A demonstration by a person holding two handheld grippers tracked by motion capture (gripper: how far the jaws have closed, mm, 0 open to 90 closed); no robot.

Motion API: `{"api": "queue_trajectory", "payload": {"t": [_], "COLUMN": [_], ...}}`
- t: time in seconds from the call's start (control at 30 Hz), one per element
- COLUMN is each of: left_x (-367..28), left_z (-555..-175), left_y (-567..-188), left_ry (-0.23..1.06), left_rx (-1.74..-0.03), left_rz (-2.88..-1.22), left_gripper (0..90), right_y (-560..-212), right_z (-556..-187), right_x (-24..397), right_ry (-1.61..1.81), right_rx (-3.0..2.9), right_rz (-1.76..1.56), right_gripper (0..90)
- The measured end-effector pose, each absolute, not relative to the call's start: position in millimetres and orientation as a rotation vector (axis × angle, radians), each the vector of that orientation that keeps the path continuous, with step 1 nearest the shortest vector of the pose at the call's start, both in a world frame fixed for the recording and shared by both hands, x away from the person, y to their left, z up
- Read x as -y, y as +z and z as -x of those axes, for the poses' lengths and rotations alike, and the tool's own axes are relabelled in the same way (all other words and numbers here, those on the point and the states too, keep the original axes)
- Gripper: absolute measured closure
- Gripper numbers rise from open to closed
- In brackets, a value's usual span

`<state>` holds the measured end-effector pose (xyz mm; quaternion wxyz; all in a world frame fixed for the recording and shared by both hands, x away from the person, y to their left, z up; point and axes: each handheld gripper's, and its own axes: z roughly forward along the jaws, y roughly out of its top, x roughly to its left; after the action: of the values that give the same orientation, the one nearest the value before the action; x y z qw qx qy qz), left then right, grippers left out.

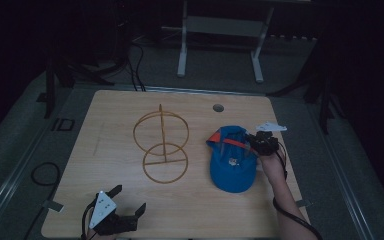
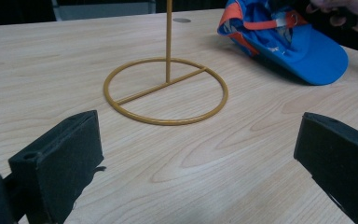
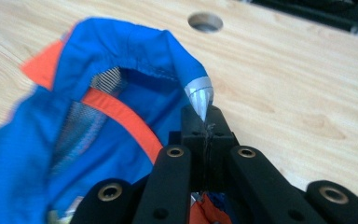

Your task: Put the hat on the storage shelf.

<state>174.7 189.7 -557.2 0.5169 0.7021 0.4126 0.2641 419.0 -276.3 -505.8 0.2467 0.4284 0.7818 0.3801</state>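
A: The right gripper (image 1: 254, 142) has its jaws pinched tight on the blue cap (image 1: 232, 160), right at the back edge where a grey tab pokes up between the pads. That is a hold on fabric, nothing more.

B: And the cap itself? It sits on the table (image 1: 105, 165), on the right half, brim towards the person, crown opening turned up so you see the orange band inside.

A: In the right gripper view the back rim is pulled up into a peak above the jaws, so I judge this as the start of the lift: grip made, cap just coming off the wood.

B: The yellow wire stand (image 1: 161, 146) is near it, to the left, not touching. Round base, upright post, a ring up top. Looks like the place a cap would go.

A: My guess too. The left gripper (image 1: 122, 202) waits at the near edge, jaws wide, holding nothing, pointed at the stand's base.

B: So what does the next move ask for?

A: Raise the cap clear, carry it left above the top ring, and keep the opening facing down as it goes over. One pinch on soft cloth lets it swing and sag.

B: The left could steady the stand, or take the brim.
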Motion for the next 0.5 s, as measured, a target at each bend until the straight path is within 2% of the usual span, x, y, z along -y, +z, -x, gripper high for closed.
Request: {"api": "queue_trajectory", "payload": {"t": [0.5], "left_x": [-190.5], "left_z": [-175.3], "left_y": [-555.7], "left_ry": [0.633], "left_rx": [-1.003], "left_rz": [-1.685], "left_gripper": [1.2], "right_y": [-448.9], "right_z": [-389.9], "right_x": [273.2], "right_ry": [1.180], "right_rx": [-2.052], "right_rz": [-1.090], "right_gripper": [89.6]}}
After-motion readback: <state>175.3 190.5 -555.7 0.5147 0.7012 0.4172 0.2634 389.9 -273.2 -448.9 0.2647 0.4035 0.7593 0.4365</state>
